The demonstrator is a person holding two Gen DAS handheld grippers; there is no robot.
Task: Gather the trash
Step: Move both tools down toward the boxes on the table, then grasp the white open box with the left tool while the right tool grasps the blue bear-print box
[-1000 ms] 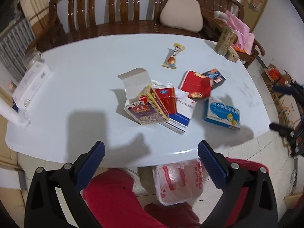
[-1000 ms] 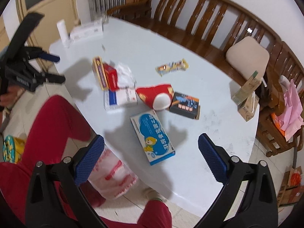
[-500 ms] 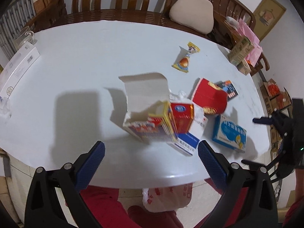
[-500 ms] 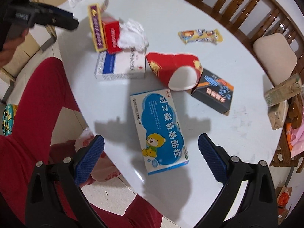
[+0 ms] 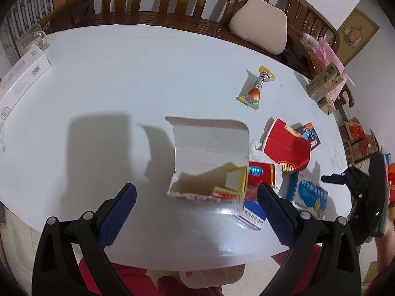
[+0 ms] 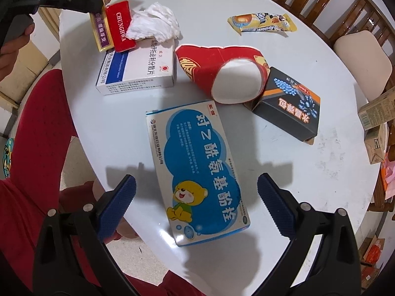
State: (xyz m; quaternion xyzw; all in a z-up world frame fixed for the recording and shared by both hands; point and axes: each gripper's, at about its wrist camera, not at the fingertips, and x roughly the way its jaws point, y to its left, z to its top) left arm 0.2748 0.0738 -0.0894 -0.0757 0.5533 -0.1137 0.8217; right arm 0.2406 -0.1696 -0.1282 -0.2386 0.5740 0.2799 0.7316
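Note:
Trash lies on a white oval table (image 5: 123, 86). My left gripper (image 5: 196, 203) is open, its jaws on either side of an open white carton (image 5: 209, 157) with a yellow and purple side. My right gripper (image 6: 196, 203) is open just above a blue medicine box (image 6: 195, 160) with a bear on it. Beyond it lie a squashed red paper cup (image 6: 222, 74), a black box (image 6: 288, 103), a white and blue box (image 6: 138, 71), a red Chunghwa pack (image 6: 121, 27), a crumpled tissue (image 6: 153, 24) and a yellow snack wrapper (image 6: 261, 23).
A wooden bench (image 5: 172, 2) with a beige cushion (image 5: 259, 24) runs behind the table. A long white box (image 5: 22, 74) lies at the table's left edge. Cartons (image 5: 323, 83) stand at the right end. A plastic bag (image 5: 207, 273) hangs below the near edge.
Both grippers have moved in and down toward the table. The left now straddles the open carton; the right now hovers over the blue box. Both stay open.

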